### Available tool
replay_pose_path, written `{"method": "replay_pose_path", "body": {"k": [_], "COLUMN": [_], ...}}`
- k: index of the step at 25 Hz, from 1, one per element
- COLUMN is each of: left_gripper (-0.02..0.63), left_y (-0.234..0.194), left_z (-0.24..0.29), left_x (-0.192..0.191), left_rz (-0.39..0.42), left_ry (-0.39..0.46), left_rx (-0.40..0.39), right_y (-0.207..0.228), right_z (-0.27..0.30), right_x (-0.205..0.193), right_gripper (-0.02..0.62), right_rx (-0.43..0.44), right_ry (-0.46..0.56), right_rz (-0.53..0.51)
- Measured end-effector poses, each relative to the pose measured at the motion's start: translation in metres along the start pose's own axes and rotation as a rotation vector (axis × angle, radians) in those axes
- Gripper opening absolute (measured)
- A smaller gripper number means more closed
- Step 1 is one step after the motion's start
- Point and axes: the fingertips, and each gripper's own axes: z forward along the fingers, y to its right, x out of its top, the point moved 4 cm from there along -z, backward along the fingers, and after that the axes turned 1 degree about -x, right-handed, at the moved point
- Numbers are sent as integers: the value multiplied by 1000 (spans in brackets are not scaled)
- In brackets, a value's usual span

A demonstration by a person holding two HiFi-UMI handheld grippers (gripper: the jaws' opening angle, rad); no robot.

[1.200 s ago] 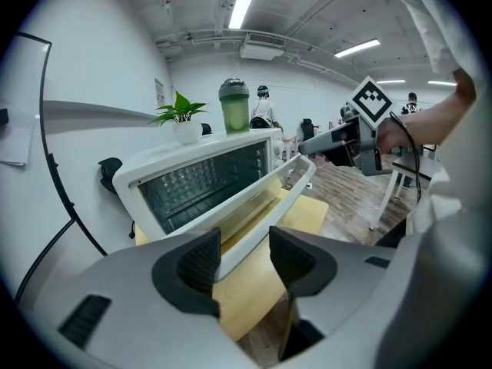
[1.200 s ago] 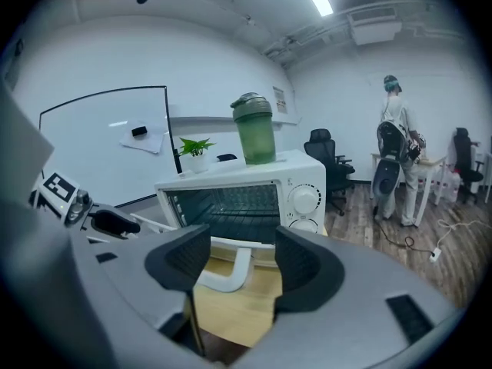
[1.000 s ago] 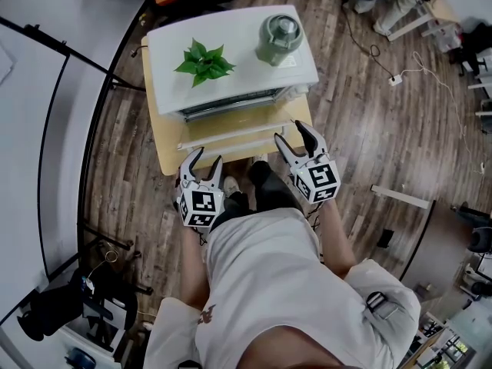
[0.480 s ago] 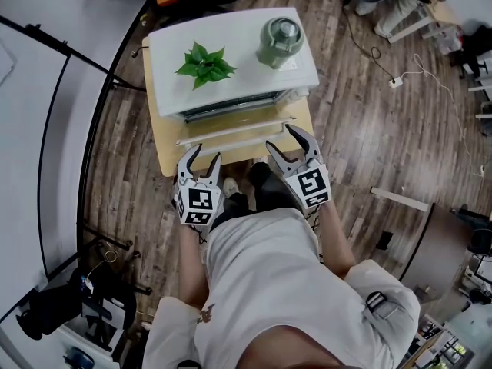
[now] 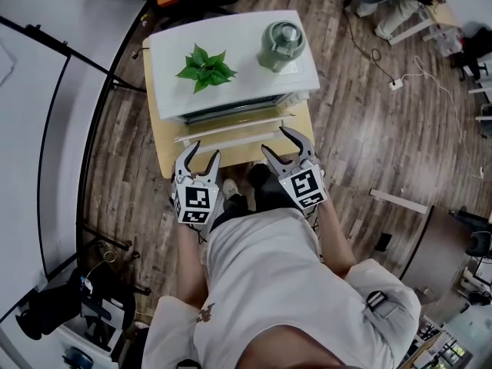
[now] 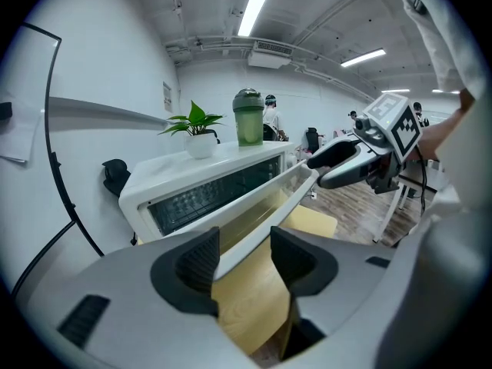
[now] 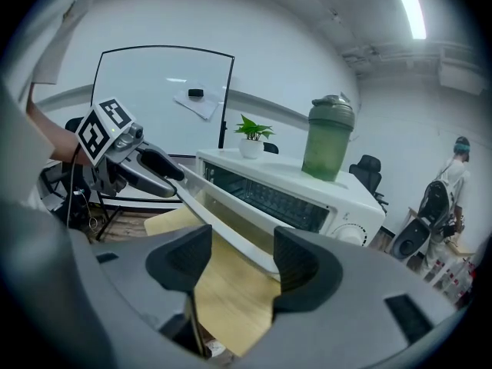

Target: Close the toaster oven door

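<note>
Your toaster oven (image 5: 231,60) sits on the wooden desk (image 5: 164,158), and its door (image 5: 231,127) is tilted partway up, not shut. Your left gripper (image 5: 204,153) is at the door's left end. Its fingers (image 6: 201,258) are opening, with the door's front edge running loosely between them. Your right gripper (image 5: 277,142) is at the right end, fingers (image 7: 298,261) parted, with the edge between them unclamped.

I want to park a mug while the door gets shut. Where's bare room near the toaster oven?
The oven top is bare between the plant and the green bottle, and along its front edge. The wooden table in front is crowded: the partly open door hangs over it.
</note>
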Motion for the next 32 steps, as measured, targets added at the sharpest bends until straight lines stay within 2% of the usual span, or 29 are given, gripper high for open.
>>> {"method": "replay_pose_path", "body": {"k": [32], "left_gripper": [209], "left_y": [-25], "left_z": [12], "left_x": [23], "left_rz": [-13], "left_ry": [36], "left_rx": [-1], "right_y": [21], "right_z": [24], "right_x": [14], "right_gripper": [225], "right_rx": [-30], "right_ry": [25], "right_rz": [-6]}}
